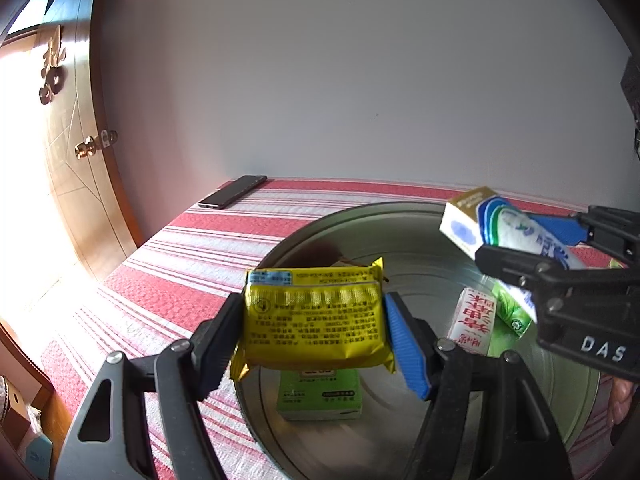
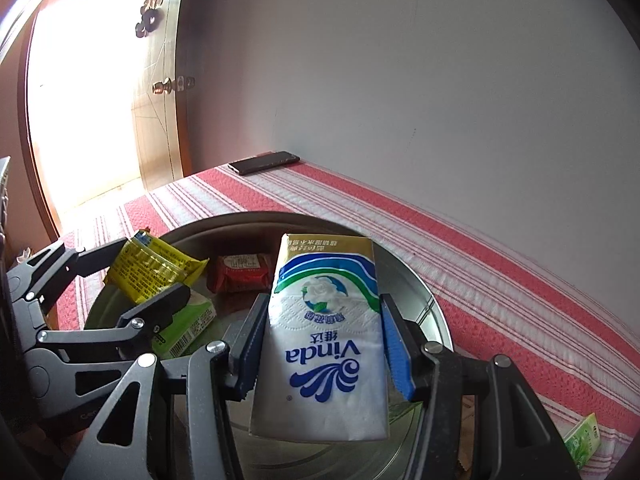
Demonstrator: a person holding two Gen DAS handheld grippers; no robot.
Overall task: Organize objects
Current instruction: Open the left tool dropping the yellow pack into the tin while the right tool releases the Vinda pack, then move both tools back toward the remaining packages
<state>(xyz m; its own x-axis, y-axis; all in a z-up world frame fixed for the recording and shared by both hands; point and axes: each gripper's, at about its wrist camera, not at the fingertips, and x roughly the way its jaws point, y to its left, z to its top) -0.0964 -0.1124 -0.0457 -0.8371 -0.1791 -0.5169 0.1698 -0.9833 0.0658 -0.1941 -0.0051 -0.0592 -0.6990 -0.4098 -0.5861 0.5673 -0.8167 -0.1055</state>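
- While both my grippers hang over the metal tray [image 1: 320, 220], each carries a pack, so I judge the step in hand to be the drop-off: gathering loose items into the tray.
- My left gripper [image 1: 316, 320] is clamped on the yellow pack [image 1: 312, 316], pads pressed against its two short ends, and holds it clear above the tray floor.
- Directly under it lies a green box [image 1: 320, 396] on the tray's near side.
- My right gripper [image 2: 320, 344] grips the tissue pack [image 2: 324, 340] by its long sides; the pack stands nearly upright between the pads, gold end pointing away from me, over the tray.
- Already in the tray: a red pack [image 2: 242, 274] toward the far side, the green box, and a white carton [image 1: 472, 316] with red print beside a green pack [image 1: 512, 308].
- One more green packet [image 2: 582, 438] lies on the striped cloth [image 2: 480, 248] outside the tray, at my right; I take it to be still waiting.
- A phone [image 1: 232, 192] sits at the cloth's far corner, well apart from everything.
- Next move, as I see it: lower each pack toward a bare patch of tray and open the jaws.
- The yellow pack calls for a shift sideways first, or it lands on the green box.
- The tissue pack is soft and tall; I would tilt it flat before letting go, so it does not topple onto the red pack.
- My two grippers are near each other, so I would release one at a time.
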